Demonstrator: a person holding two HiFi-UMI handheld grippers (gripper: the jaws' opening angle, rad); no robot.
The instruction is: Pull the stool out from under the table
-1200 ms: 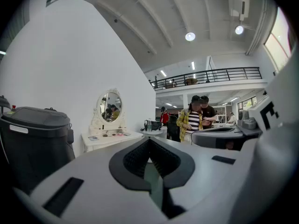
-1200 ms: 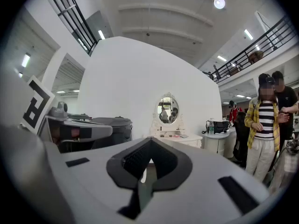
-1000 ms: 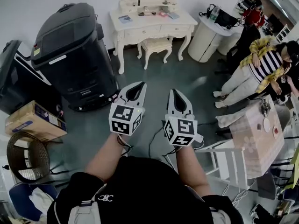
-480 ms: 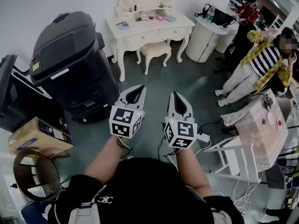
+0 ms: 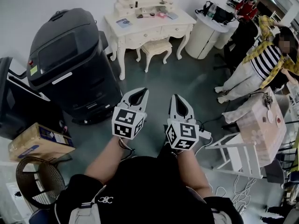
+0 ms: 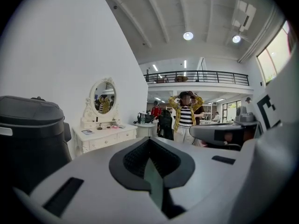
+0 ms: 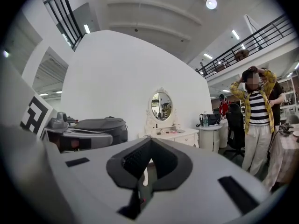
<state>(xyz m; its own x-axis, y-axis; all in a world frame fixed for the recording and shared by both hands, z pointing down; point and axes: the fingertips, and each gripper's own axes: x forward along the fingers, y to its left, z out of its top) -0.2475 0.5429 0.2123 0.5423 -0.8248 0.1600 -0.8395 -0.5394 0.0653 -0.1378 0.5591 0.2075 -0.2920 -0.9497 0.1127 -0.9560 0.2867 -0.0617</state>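
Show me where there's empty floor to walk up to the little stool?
The open floor runs straight ahead to the stool, bordered by the black machine on the left and the standing person on the right. Crowded: the cardboard box and basket at lower left, the white rack at lower right.

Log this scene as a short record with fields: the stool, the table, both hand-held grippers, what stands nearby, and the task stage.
stool: cream, tucked partly under the dressing table, untouched
dressing table: white, against the far wall, small items on top
left hand-held gripper: shut, empty, in the air well short of the stool
right hand-held gripper: shut, empty, beside the left one
large dark machine: left of the table
person in striped top: standing at the right
task stage: stool not yet reached
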